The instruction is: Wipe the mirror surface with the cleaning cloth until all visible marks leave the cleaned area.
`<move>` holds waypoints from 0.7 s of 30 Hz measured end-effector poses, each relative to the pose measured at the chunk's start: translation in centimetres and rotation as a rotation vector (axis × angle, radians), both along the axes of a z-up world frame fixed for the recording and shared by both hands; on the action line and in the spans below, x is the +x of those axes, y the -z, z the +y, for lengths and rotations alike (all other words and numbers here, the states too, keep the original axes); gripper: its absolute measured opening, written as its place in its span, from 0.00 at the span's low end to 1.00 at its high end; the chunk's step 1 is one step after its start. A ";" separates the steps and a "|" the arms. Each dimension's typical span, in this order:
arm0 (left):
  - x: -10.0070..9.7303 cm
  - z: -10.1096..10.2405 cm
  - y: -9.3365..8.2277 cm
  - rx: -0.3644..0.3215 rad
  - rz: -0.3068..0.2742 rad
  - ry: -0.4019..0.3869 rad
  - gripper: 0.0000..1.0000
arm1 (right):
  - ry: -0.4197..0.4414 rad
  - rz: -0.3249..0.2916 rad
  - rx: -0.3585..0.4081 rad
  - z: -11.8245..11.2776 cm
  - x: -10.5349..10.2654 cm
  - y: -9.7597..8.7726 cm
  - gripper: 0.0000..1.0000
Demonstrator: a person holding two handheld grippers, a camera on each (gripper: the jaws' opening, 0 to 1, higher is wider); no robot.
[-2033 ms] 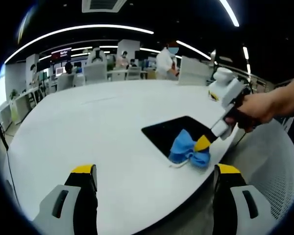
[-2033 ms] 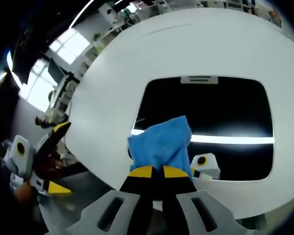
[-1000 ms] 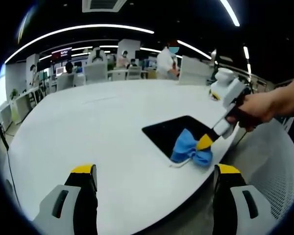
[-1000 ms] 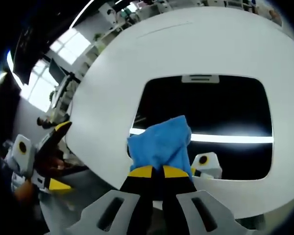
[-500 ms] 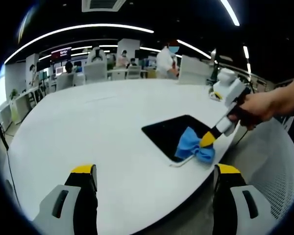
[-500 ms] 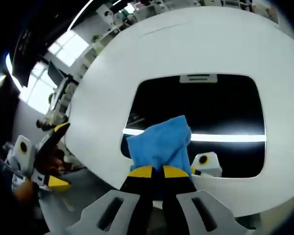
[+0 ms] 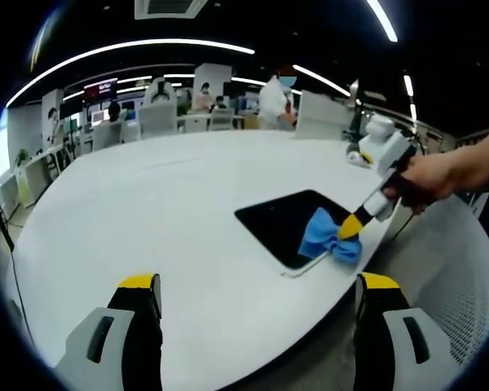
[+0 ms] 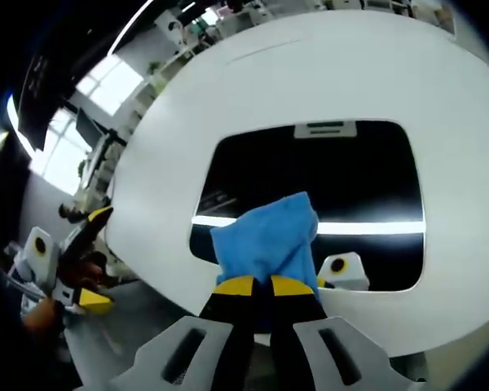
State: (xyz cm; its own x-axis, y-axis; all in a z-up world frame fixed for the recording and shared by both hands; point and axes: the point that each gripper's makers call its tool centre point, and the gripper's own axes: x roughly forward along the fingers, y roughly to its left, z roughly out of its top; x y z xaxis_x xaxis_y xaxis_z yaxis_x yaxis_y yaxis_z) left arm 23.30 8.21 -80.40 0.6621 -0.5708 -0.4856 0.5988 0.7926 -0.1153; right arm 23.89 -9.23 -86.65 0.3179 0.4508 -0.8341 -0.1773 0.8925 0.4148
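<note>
in the right gripper view, we saw the right gripper [image 8: 255,287] rising from the bottom centre of the frame, its yellow-tipped fingers [image 8: 235,286] pressed together and pinching the blue cleaning cloth [image 8: 265,240]. the cloth lay bunched on the lower left part of the mirror [image 8: 334,179], a dark rounded rectangle in the middle of the frame that lay flat on the white surface [image 8: 228,98]. the glass carried a bright horizontal streak of reflected light and, just right of the fingers, a reflection of the gripper itself. at the lower left of this frame the left gripper [image 8: 81,261] appeared beyond the edge of the surface, held in a hand; we could not tell its finger state from here.

in the left gripper view, the left gripper [image 7: 253,285] showed its two yellow-tipped fingers [image 7: 138,283] at the bottom left and bottom right of the frame, spread wide apart and gripping nothing. right of centre, the mirror [image 7: 281,224] sat near the curved edge of the surface [image 7: 147,204]. the cleaning cloth [image 7: 330,236] rested at the mirror's right-hand end, touching the glass and pinched in the right gripper [image 7: 352,226], which entered from the upper right held by a person's hand [image 7: 428,179]. at the top of the frame we saw an office with chairs, desks and seated people.
</note>
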 end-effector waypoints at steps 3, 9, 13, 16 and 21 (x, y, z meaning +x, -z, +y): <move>0.0 0.0 0.0 0.001 0.000 -0.001 0.99 | -0.002 0.001 -0.004 0.0 0.0 0.0 0.00; 0.0 0.0 -0.1 -0.002 0.000 -0.003 0.99 | -0.014 0.002 -0.015 0.1 0.1 0.0 0.00; 0.1 0.1 0.0 -0.003 -0.001 -0.005 0.99 | -0.016 0.005 -0.019 0.1 0.2 0.0 0.00; 0.1 0.1 0.0 -0.005 -0.002 -0.005 0.99 | -0.014 0.003 -0.019 0.1 0.3 0.0 0.00; 0.1 0.1 -0.2 -0.005 -0.003 -0.007 0.99 | 0.001 0.000 -0.024 -0.1 1.1 -0.1 0.00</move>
State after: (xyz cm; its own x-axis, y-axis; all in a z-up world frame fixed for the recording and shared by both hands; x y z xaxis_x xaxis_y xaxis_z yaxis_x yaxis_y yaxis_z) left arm 23.35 8.29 -80.23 0.6679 -0.5686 -0.4802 0.5934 0.7963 -0.1175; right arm 24.96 -9.29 -86.53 0.3182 0.4303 -0.8447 -0.1761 0.9024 0.3933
